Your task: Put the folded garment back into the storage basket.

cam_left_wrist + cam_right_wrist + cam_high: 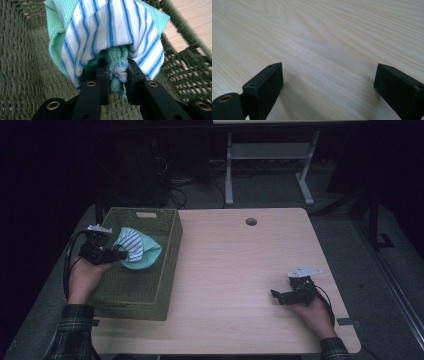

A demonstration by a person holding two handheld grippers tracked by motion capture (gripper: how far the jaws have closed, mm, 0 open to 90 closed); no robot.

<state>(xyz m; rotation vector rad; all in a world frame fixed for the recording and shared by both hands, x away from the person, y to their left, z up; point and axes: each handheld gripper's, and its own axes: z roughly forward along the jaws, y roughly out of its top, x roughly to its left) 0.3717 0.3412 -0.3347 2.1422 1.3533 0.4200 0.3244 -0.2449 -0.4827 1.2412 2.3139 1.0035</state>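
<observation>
The left gripper [121, 255] reaches in over the left wall of a green woven basket [165, 285] and holds a bundle of cloth [136, 249], its jaws narrowed onto a bunched fold. In the left gripper view the two black pads [103, 75] pinch a twisted green part of the cloth [110, 32], and a white piece with blue stripes drapes over a mint-green piece above them. The bundle hangs inside the basket, in its far half, closer to the right wall than to the left; whether it touches the basket floor I cannot tell. The near half of the basket floor lies bare below the hand.

The basket sits on the left end of a pale wooden table [240, 270], its left wall along the table's left edge and its near wall close to the front edge. The right gripper [276, 295] rests low near the table's right front corner, jaws wide apart with nothing between them, pointing left across a broad bare stretch of tabletop [324, 45]. A round cable hole [251, 221] sits near the far edge.
</observation>
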